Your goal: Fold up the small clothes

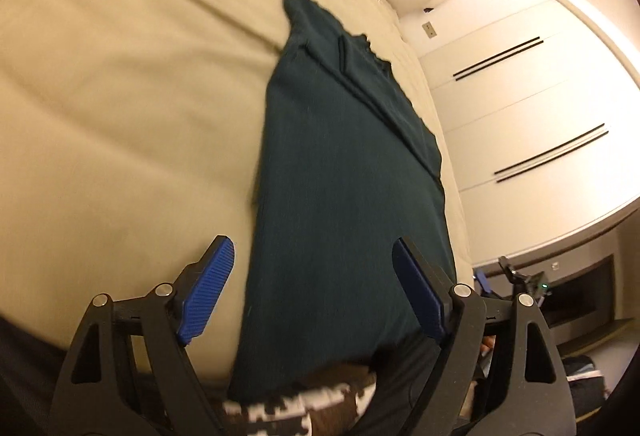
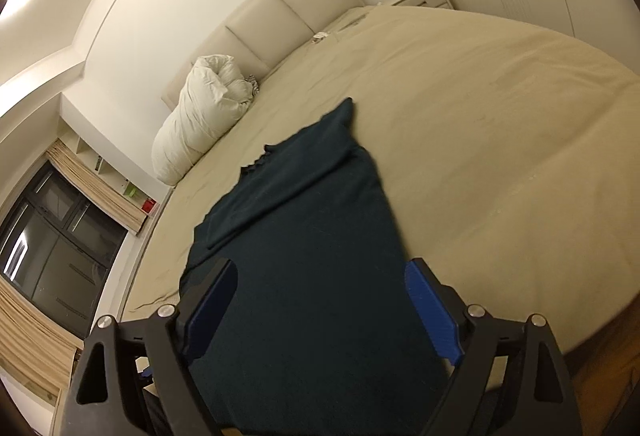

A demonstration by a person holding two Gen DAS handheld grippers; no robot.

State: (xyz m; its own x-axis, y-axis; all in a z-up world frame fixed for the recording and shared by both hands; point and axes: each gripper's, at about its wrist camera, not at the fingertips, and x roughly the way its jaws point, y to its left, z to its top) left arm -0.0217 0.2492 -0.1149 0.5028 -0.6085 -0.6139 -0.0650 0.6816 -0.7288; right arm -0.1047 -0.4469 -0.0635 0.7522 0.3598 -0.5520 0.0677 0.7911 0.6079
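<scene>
Blue pads on your left hand-held gripper (image 1: 314,290) stand wide apart with nothing between them, hovering over the near end of the dark green garment (image 1: 344,171). Your right hand-held gripper (image 2: 320,310) is just as wide and also carries nothing, poised above the same near hem. From the left wrist view the garment runs from six o'clock up toward twelve, lying long and narrow on the beige bed (image 1: 120,95), with one side already laid over along the one-o'clock edge and a point of cloth sticking out at the far end. From the right wrist view its near end hangs over the bed's edge at six o'clock. A rolled white duvet (image 2: 200,115) sits well apart at ten o'clock.

The step in hand looks like taking the near hem. Bring each set of pads down onto one corner, pinch all layers together, then lift both corners evenly and carry them toward twelve o'clock so the fold lands square.
</scene>
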